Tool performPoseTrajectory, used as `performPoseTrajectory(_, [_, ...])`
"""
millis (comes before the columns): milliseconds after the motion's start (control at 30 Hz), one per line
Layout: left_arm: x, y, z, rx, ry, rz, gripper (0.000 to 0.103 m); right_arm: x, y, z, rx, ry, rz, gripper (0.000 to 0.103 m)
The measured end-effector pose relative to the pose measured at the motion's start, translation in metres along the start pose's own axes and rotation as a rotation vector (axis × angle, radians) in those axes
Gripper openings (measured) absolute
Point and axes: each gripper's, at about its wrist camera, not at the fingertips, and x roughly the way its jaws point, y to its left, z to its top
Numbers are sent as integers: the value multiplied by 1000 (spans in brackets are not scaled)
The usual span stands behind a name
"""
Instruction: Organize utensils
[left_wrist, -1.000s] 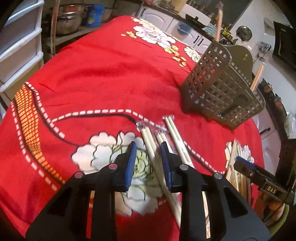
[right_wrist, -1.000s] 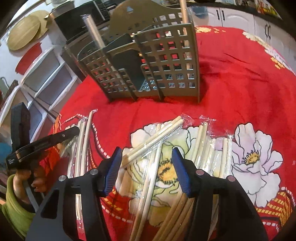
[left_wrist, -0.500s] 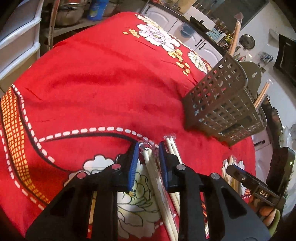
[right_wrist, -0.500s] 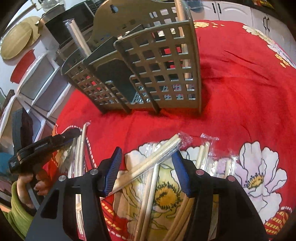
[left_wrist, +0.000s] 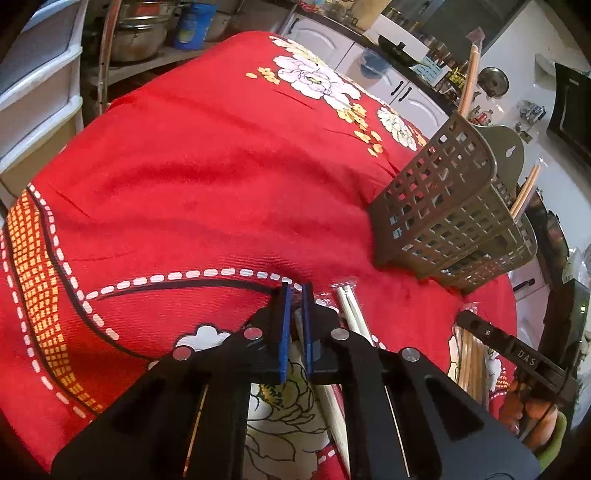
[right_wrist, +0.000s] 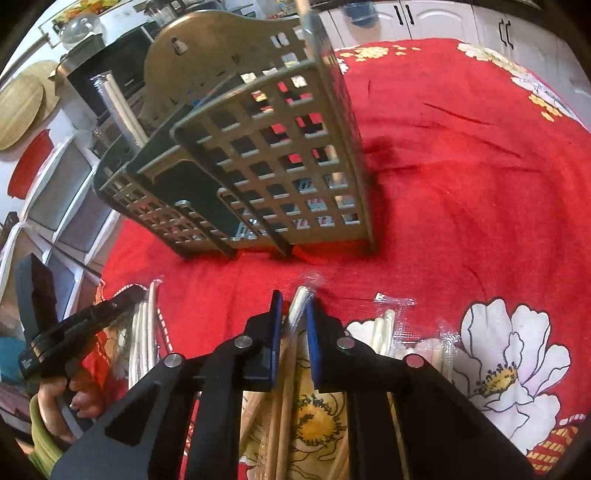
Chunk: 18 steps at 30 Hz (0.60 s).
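The left gripper (left_wrist: 294, 295) has its jaws drawn narrow around a wrapped pair of chopsticks (left_wrist: 297, 320), whose pale end shows between the blue pads (left_wrist: 283, 325). The right gripper (right_wrist: 294, 301) is likewise nearly closed on another wrapped pair (right_wrist: 298, 308), its plastic tip poking out just past the pads.

Both work near the table's front edge, over the red flowered cloth (left_wrist: 207, 177). More wrapped chopsticks lie loose on the cloth: one packet (left_wrist: 349, 306) just right of the left gripper, a bundle (left_wrist: 471, 354) under the other tool near the right edge, and in the right wrist view several packets (right_wrist: 384, 328) just right of the jaws and some (right_wrist: 146, 325) to the left beside the left tool.

The gray lattice caddy (right_wrist: 266, 158) stands ahead of both grippers, toward the table's far right side, apart from them, with bare cloth between. A few chopsticks (left_wrist: 522, 194) already stand in its compartments, and a taller stick (left_wrist: 469, 74) rises behind it.
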Motion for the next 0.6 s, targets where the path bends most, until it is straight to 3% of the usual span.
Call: performPoseTrajectory(600, [-65,-32,4,95,-128,-8,0,-57,43,-3,-151,-150,43,10])
